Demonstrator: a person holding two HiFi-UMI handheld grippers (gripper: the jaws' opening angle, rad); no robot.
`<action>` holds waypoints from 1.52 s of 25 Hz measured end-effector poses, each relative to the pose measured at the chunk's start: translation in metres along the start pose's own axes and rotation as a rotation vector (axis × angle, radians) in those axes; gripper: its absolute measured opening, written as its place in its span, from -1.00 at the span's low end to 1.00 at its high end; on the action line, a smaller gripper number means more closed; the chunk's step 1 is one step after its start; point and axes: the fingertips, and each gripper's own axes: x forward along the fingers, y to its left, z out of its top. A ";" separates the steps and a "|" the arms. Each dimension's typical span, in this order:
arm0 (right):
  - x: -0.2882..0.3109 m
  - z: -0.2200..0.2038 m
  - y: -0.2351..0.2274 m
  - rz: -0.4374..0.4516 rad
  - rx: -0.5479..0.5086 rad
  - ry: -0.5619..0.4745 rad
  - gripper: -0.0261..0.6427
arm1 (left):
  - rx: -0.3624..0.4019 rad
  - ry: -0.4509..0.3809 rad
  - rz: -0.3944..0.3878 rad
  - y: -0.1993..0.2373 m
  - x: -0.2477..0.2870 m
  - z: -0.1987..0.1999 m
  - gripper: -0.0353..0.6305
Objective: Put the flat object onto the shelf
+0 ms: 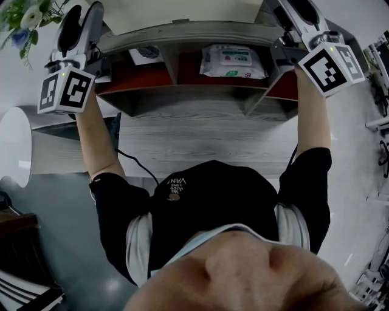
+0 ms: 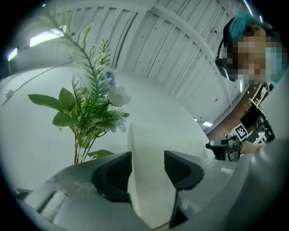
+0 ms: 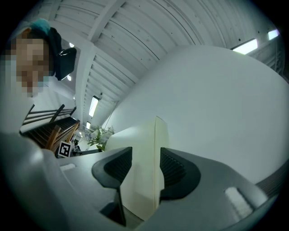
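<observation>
The flat object [image 1: 182, 12] is a cream panel lying across the top of the head view, above the grey wooden shelf [image 1: 182, 33]. My left gripper [image 1: 94, 15] is raised at its left end and my right gripper [image 1: 292, 15] at its right end. In the left gripper view the panel [image 2: 149, 180] stands on edge between the dark pads [image 2: 113, 176], and my left gripper [image 2: 147, 173] is shut on it. Seen from the right gripper, the panel [image 3: 140, 180] runs between the pads [image 3: 174, 173] the same way, with my right gripper [image 3: 145, 173] shut on it.
The shelf's red-lined compartments hold a pack of wipes [image 1: 233, 62] and a white printed item [image 1: 146, 54]. A leafy plant [image 1: 24, 18] stands at the far left, close beside the left gripper [image 2: 90, 108]. A grey desk top [image 1: 200, 146] lies below the shelf.
</observation>
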 end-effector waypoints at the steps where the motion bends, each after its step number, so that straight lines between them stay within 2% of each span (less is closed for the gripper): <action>1: -0.002 0.001 0.001 -0.002 -0.003 -0.003 -0.39 | 0.002 -0.001 0.000 -0.002 -0.002 0.001 -0.20; 4: -0.009 0.001 0.005 -0.006 -0.007 -0.006 -0.45 | 0.005 -0.005 -0.003 -0.008 -0.008 0.003 -0.26; 11: -0.026 -0.009 0.013 -0.019 0.005 0.016 -0.68 | 0.011 -0.018 -0.010 -0.030 -0.022 0.008 -0.57; 16: -0.035 -0.009 0.027 0.004 0.004 0.008 -0.83 | 0.051 -0.004 -0.018 -0.045 -0.032 0.007 -0.63; 23: -0.045 -0.016 0.038 0.014 0.011 0.005 -0.90 | 0.068 0.008 -0.026 -0.061 -0.045 0.002 -0.76; 27: -0.050 -0.024 0.043 0.003 -0.003 0.022 -0.93 | 0.041 0.018 -0.054 -0.073 -0.052 0.000 -0.84; 31: -0.053 -0.029 0.056 0.040 0.008 0.019 -0.93 | 0.040 0.022 -0.062 -0.085 -0.061 -0.003 -0.89; 38: -0.061 -0.041 0.065 0.048 0.028 0.040 -0.93 | 0.009 0.042 -0.054 -0.098 -0.072 -0.014 -0.89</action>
